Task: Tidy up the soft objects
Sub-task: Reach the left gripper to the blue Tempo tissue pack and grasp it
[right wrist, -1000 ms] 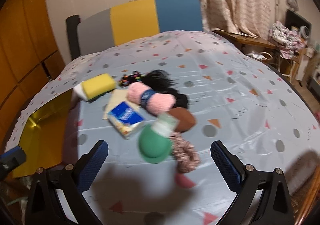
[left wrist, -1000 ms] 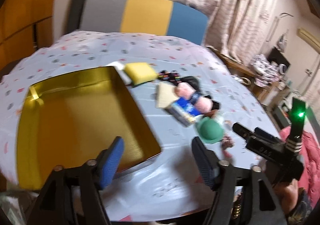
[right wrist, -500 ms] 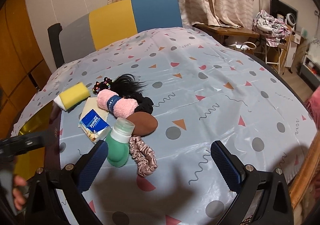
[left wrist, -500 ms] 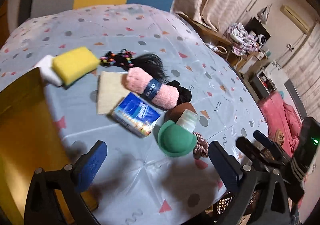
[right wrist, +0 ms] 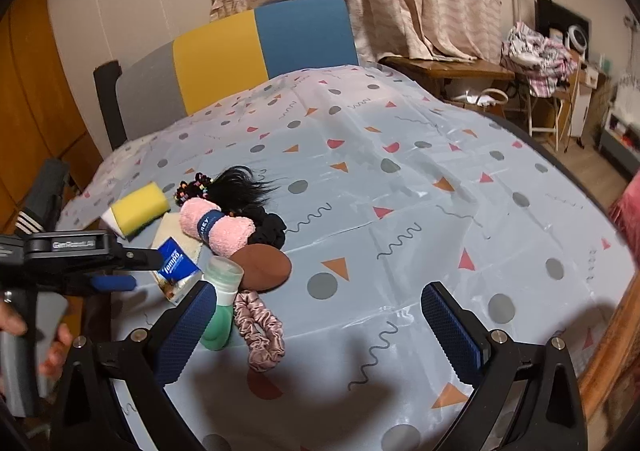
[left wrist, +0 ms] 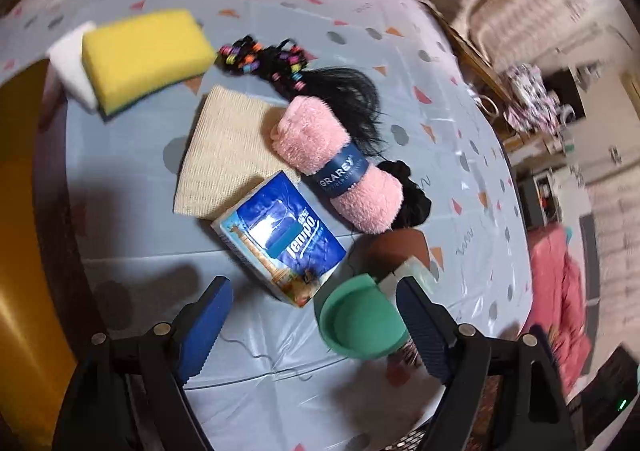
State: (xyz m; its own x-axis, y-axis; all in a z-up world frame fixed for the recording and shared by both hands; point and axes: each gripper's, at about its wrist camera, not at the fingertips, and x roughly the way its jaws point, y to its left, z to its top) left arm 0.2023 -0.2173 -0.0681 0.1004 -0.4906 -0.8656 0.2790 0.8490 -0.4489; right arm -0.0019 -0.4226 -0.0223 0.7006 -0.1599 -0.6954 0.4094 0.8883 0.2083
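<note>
A pile of soft things lies on the patterned tablecloth (right wrist: 400, 191): a yellow sponge (left wrist: 144, 55), a beige cloth (left wrist: 224, 155), a rolled pink towel (left wrist: 336, 167), a blue tissue pack (left wrist: 280, 239), a brown puff (left wrist: 396, 247), black hair (left wrist: 340, 91), a black scrunchie (left wrist: 412, 195) and a pink scrunchie (right wrist: 260, 331). My left gripper (left wrist: 314, 321) hovers over the pile's near edge, its jaws closing but wide. The tissue pack's corner and a green bottle (left wrist: 360, 319) lie below its gap, unpressed. My right gripper (right wrist: 318, 331) is open, holding nothing, to the right of the pile.
A gold tray (left wrist: 16, 271) sits at the left edge of the left wrist view. A grey, yellow and blue chair back (right wrist: 240, 51) stands behind the table. A wooden side table (right wrist: 440, 67) and curtains are at the far right.
My left gripper swung from above the gold tray to the right and down over the pile. My right gripper shifted right, so the pile now sits by its left finger.
</note>
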